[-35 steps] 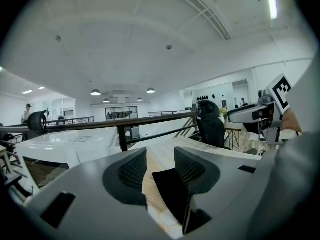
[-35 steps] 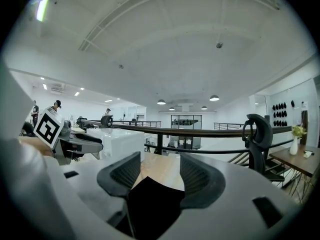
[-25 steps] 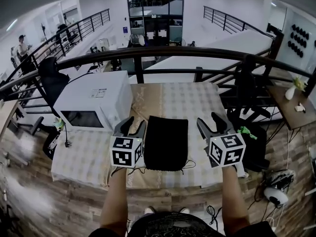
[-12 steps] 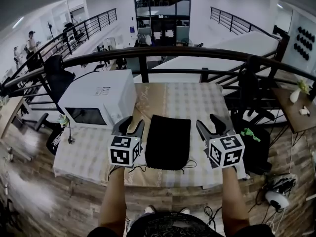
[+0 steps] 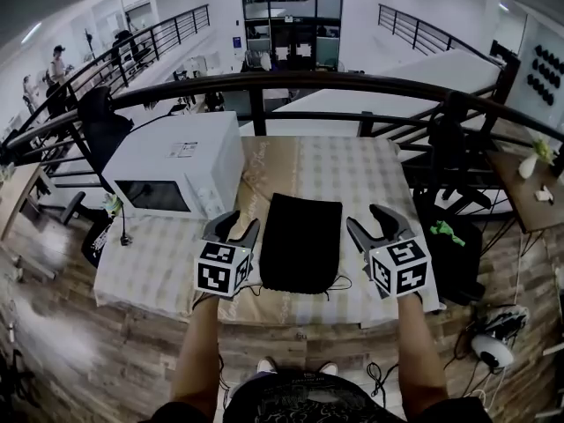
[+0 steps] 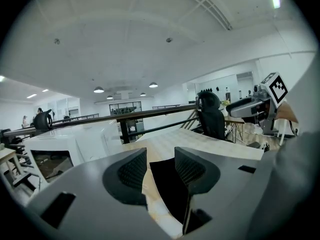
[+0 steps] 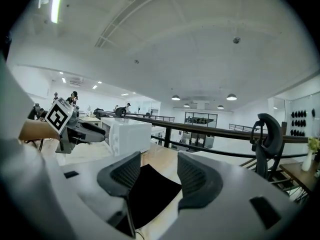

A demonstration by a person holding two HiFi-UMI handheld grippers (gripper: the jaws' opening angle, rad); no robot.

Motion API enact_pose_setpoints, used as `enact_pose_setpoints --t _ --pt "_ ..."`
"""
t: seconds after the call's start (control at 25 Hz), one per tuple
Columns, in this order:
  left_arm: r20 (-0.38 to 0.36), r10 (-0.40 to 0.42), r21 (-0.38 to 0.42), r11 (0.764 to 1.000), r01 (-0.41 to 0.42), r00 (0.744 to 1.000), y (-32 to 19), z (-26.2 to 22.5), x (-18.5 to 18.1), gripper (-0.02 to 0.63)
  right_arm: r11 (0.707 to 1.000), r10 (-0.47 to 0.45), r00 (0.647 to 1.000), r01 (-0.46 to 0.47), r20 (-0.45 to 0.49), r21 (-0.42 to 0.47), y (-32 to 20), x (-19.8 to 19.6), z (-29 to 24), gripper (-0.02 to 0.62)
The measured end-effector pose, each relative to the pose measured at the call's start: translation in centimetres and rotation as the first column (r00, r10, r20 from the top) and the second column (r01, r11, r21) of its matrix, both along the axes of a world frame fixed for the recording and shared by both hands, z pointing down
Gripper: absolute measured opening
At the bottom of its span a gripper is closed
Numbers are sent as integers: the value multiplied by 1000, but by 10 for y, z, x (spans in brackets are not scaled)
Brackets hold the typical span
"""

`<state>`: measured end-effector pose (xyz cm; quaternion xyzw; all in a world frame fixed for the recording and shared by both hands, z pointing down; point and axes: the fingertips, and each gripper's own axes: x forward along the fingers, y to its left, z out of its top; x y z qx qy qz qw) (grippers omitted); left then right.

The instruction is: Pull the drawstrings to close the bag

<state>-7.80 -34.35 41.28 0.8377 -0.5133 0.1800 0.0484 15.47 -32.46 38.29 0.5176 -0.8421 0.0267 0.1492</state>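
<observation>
Open white hall divided by a dark railing [image 5: 352, 86]. On the near side of the railing, a cloth-covered surface [image 5: 352, 174] bearing a white microwave [image 5: 176, 161], set on a wood-plank floor [image 5: 53, 342]. Close by the railing's left stretch, a black office chair [image 5: 101, 130]; near its right end, a small wooden side table [image 5: 515, 199] with a pale vase [image 5: 527, 167]. Beyond the railing, a glazed front [image 5: 291, 16] at the far end. High above the railing, round ceiling lamps [image 6: 99, 90] lit.

The cloth-covered table [image 5: 352, 179] carries a black bag [image 5: 301, 241] and a microwave [image 5: 176, 166].
</observation>
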Motion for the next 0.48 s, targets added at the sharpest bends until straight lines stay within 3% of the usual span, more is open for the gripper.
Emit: enact_pose_setpoints --t 0.48 --pt "66 87 -105 991 -79 994 23 55 0 178 989 -104 991 94 -89 -118 15 -11 57 233"
